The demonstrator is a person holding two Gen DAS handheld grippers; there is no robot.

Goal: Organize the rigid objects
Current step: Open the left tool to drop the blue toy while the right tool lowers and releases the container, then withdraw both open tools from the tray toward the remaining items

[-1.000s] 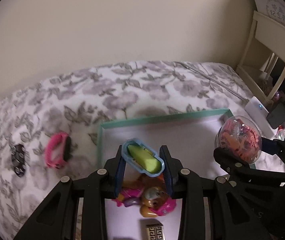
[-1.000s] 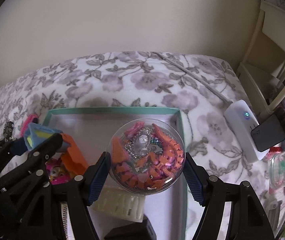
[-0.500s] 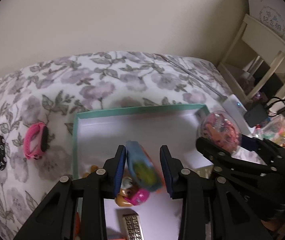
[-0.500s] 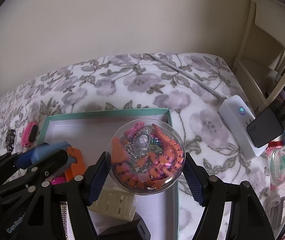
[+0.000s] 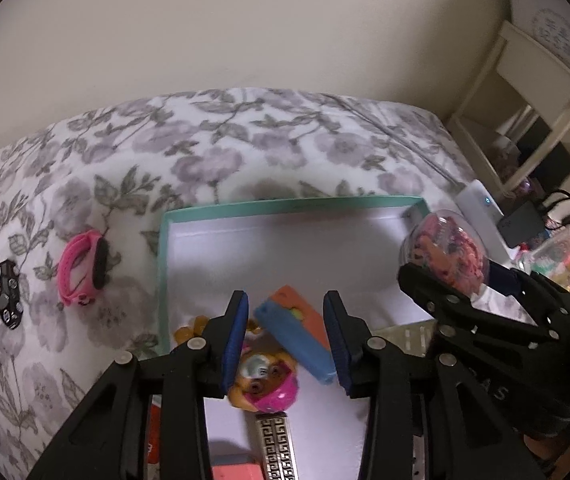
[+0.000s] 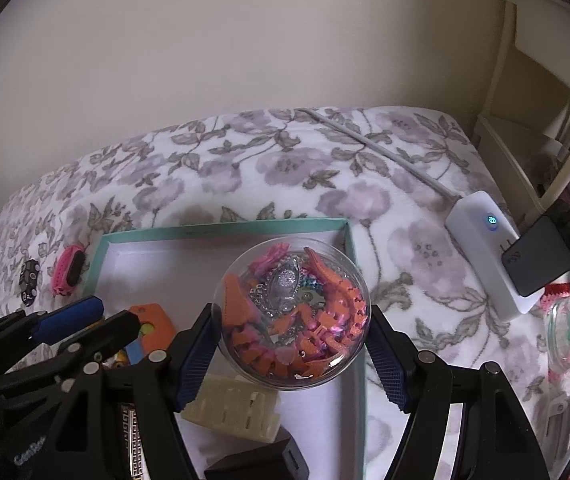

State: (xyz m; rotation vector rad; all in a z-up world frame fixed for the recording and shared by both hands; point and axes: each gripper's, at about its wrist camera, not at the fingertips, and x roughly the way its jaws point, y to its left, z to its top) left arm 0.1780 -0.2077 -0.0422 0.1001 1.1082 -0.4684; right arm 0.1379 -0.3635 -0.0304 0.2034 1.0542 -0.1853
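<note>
- Home bedroom, judged by floral blanket (image 5: 245, 152) across mid-frame.
- Cream wooden shelf unit (image 6: 541, 92) at right edge.
- Plain beige wall (image 5: 245, 28) filling upper frame.

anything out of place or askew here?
Two strays: pink band and small black piece lie on the bedspread left of the teal box. In the box, the blue-orange case lies diagonally between the opening left tool pads.

The left hand-held gripper (image 5: 285, 336) hangs over a teal-rimmed box (image 5: 163, 264) on a floral bed (image 5: 221, 148), jaws opening around a blue-and-orange toy (image 5: 297, 340), pads clear. A pink band (image 5: 81, 272) lies beside the box.
</note>
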